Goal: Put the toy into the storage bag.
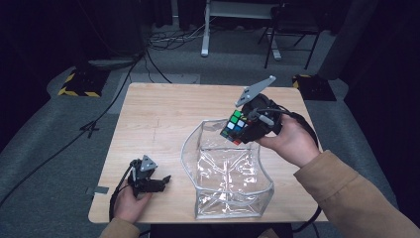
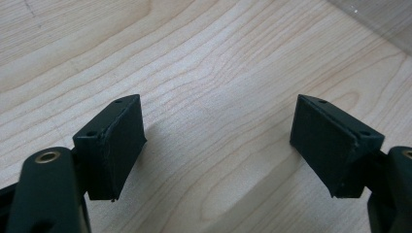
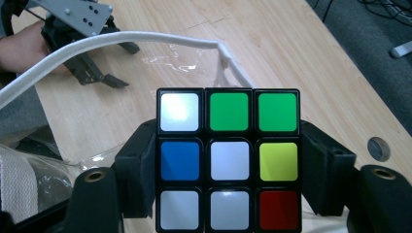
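A scrambled colour cube [image 1: 235,127] [image 3: 228,160] hangs in the air over the far rim of a clear plastic bag [image 1: 228,173], held between the jaws of my right gripper [image 1: 242,130] [image 3: 228,167], which is shut on its two sides. The bag stands open on the wooden table [image 1: 158,119], its white-corded rim [image 3: 111,41] just beyond the cube. My left gripper [image 1: 166,179] [image 2: 218,145] rests low on the table at the front left, jaws wide open with bare wood between them. It also lies beyond the bag as the left gripper [image 3: 92,73] in the right gripper view.
The bag takes up the table's front middle. A cable hole [image 3: 378,148] sits in the tabletop near its edge. Beyond the table are grey floor, cables [image 1: 173,39], a desk leg [image 1: 205,29] and a chair [image 1: 292,29].
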`<state>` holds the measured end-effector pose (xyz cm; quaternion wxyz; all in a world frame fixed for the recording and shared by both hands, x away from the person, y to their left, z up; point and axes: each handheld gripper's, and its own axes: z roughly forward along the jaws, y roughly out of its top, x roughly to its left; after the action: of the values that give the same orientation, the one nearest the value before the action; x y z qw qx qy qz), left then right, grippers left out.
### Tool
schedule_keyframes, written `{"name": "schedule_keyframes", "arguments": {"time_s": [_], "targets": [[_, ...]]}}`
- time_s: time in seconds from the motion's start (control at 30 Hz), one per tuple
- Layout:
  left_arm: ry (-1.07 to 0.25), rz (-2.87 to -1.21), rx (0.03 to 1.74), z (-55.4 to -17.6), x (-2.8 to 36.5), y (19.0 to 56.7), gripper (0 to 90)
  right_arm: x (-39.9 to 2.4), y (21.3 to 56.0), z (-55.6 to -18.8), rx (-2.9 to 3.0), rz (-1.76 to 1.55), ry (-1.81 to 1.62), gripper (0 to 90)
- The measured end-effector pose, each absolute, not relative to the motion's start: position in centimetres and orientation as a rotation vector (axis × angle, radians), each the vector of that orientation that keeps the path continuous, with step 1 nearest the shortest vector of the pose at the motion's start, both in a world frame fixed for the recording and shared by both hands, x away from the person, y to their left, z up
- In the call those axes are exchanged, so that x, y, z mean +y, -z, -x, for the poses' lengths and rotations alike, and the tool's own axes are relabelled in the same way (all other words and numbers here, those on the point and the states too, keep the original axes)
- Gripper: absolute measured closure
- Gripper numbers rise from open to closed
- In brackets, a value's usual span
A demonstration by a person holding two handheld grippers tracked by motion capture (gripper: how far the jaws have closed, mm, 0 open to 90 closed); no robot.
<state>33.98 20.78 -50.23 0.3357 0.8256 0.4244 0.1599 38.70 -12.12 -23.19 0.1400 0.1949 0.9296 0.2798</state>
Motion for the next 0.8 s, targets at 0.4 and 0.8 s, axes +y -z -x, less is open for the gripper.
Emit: {"name": "schedule_keyframes", "arguments": {"time_s": [0.4,0.8], "targets": [[-0.416,-2.155,1.107,-34.0,20.8,50.2,20.4,-8.7,24.5,-38.8,2.771,-0.492,-0.710,34.0],[-0.418,-2.155,1.107,-34.0,20.8,50.2,20.4,-6.1,26.6,-39.1,2.846,-0.415,-0.594,34.1]]}}
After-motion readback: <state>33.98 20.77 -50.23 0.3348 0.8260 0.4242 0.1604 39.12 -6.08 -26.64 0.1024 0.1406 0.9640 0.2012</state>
